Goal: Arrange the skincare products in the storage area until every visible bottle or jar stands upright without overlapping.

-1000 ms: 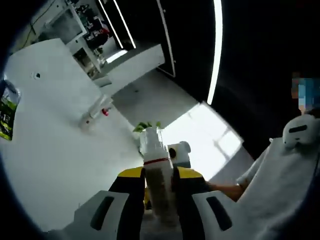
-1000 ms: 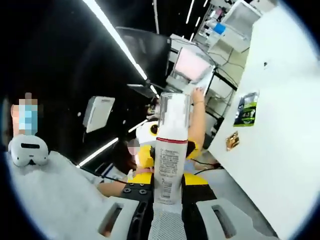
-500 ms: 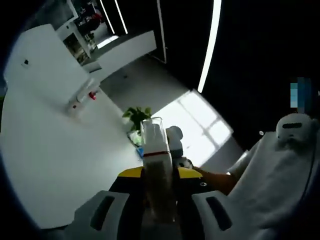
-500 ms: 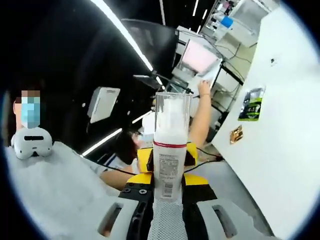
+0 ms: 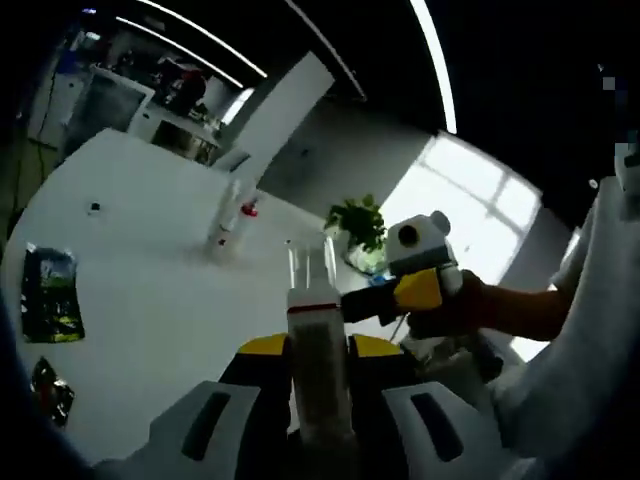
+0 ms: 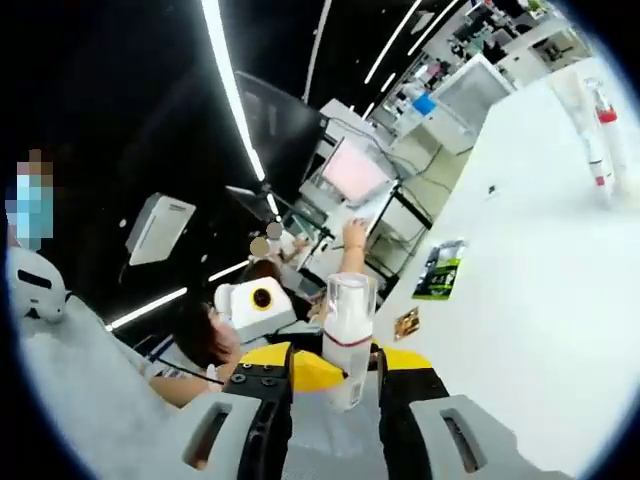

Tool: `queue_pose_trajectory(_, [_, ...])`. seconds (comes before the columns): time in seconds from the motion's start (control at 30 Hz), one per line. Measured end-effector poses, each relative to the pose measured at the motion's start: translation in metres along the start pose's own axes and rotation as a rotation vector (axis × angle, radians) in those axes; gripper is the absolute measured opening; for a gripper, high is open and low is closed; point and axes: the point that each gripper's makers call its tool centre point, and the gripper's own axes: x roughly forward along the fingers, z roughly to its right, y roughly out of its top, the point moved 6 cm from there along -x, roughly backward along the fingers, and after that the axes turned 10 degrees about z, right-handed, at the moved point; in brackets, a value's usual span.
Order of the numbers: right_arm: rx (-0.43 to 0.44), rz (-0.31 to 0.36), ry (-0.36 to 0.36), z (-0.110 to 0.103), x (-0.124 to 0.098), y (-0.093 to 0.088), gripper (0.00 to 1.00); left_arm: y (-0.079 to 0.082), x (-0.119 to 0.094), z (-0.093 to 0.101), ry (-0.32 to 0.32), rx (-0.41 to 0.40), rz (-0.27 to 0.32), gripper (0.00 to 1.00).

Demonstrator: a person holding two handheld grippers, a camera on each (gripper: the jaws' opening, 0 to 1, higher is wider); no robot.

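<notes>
My left gripper (image 5: 318, 352) is shut on a slim bottle (image 5: 316, 345) with a clear cap and a red band, which rises straight up between the jaws. In the right gripper view, my right gripper (image 6: 345, 366) is shut on a similar clear-capped bottle (image 6: 347, 335) with a red band. In the left gripper view the right gripper (image 5: 418, 282) comes in from the right, held by a hand. The left gripper's white and yellow body (image 6: 256, 306) appears left of the bottle in the right gripper view. Both bottles are held in the air, away from the white surface.
A broad white surface (image 5: 150, 300) carries a green packet (image 5: 50, 295), a small dark packet (image 5: 48, 390) and a white bottle with a red part (image 5: 232, 215). The same surface (image 6: 520, 260) and green packet (image 6: 440, 270) appear at right. A potted plant (image 5: 358, 220) stands behind. A dark-haired person (image 6: 205, 335) sits nearby.
Both views have swung and rolled with the hands, bringing more of the white surface into sight. Each gripper still holds its bottle. The right gripper now shows more fully in the left gripper view.
</notes>
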Motion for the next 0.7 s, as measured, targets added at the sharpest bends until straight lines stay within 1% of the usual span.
queue_pose_trajectory(0.07, [0.014, 0.028, -0.040, 0.003, 0.005, -0.002, 0.26, 0.000, -0.002, 0.000, 0.016, 0.049, -0.006, 0.18])
queue_pose_trajectory(0.1, [0.049, 0.056, -0.055, 0.004, 0.008, -0.002, 0.25, -0.001, -0.002, 0.000, 0.026, 0.064, -0.014, 0.18])
queue_pose_trajectory(0.13, [0.065, 0.062, -0.060, 0.004, 0.009, -0.003, 0.24, -0.002, -0.003, -0.003, 0.048, 0.079, -0.025, 0.18])
queue_pose_trajectory(0.23, [0.096, 0.090, -0.061, 0.004, 0.014, -0.007, 0.22, -0.003, -0.002, -0.003, 0.071, 0.108, -0.042, 0.18])
queue_pose_trajectory(0.27, [0.098, 0.090, -0.079, 0.005, 0.015, -0.009, 0.20, -0.003, -0.003, -0.006, 0.088, 0.149, -0.055, 0.18])
queue_pose_trajectory(0.3, [0.068, 0.100, -0.118, 0.007, 0.016, -0.012, 0.19, -0.005, -0.003, -0.006, 0.091, 0.182, -0.069, 0.18])
queue_pose_trajectory(0.33, [0.065, 0.091, -0.119, 0.006, 0.017, -0.014, 0.19, -0.007, -0.003, -0.005, 0.101, 0.219, -0.098, 0.18])
queue_pose_trajectory(0.37, [0.068, 0.087, -0.123, 0.006, 0.019, -0.016, 0.20, -0.009, -0.002, -0.004, 0.111, 0.252, -0.113, 0.18])
queue_pose_trajectory(0.4, [0.071, 0.085, -0.136, 0.006, 0.021, -0.019, 0.20, -0.011, -0.002, -0.003, 0.111, 0.312, -0.137, 0.18])
queue_pose_trajectory(0.43, [0.068, 0.087, -0.151, 0.007, 0.022, -0.022, 0.20, -0.012, 0.000, -0.001, 0.109, 0.340, -0.151, 0.18])
queue_pose_trajectory(0.47, [0.072, 0.088, -0.159, 0.009, 0.023, -0.023, 0.20, -0.014, 0.001, 0.002, 0.100, 0.374, -0.167, 0.18])
queue_pose_trajectory(0.5, [0.083, 0.084, -0.184, 0.011, 0.023, -0.025, 0.18, -0.015, 0.002, 0.004, 0.103, 0.399, -0.176, 0.18])
queue_pose_trajectory(0.53, [0.072, 0.089, -0.199, 0.013, 0.022, -0.026, 0.16, -0.016, 0.002, 0.004, 0.107, 0.429, -0.188, 0.18])
queue_pose_trajectory(0.57, [0.071, 0.085, -0.195, 0.013, 0.022, -0.027, 0.16, -0.019, 0.002, 0.002, 0.126, 0.460, -0.214, 0.18])
queue_pose_trajectory(0.6, [0.028, 0.091, -0.200, 0.013, 0.021, -0.029, 0.15, -0.019, 0.003, 0.003, 0.119, 0.457, -0.209, 0.18])
queue_pose_trajectory(0.7, [0.032, 0.114, -0.206, 0.012, 0.018, -0.028, 0.15, -0.018, 0.003, 0.003, 0.115, 0.496, -0.198, 0.18])
